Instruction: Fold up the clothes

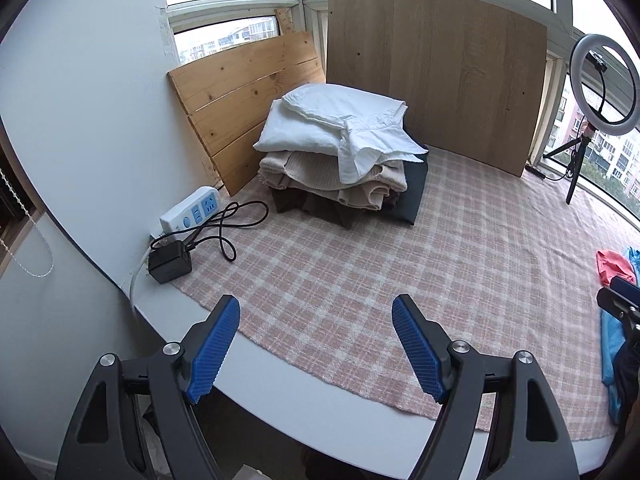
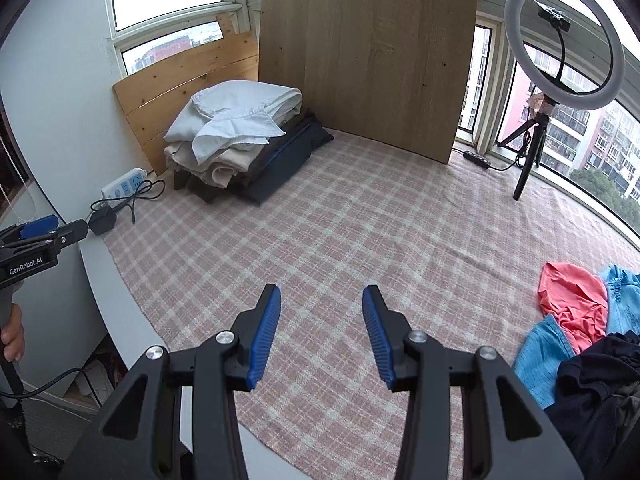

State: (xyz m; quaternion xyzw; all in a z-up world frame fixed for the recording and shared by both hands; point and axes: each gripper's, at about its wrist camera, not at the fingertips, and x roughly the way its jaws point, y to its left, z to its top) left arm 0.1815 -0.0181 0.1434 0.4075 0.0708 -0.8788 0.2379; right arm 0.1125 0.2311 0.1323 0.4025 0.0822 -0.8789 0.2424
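Both tongs, left tongs (image 1: 316, 344) and right tongs (image 2: 322, 334), hang released over the checked cloth (image 2: 360, 220); unfolded clothes (image 2: 576, 312) lower right, folded stack (image 2: 240, 136) upper left, power strip (image 1: 190, 210) beside it.

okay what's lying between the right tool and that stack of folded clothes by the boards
Nothing but bare plaid cloth. In the right wrist view, the open right tool faces the folded stack across an uncluttered stretch; the unfolded pile sits off to the right.
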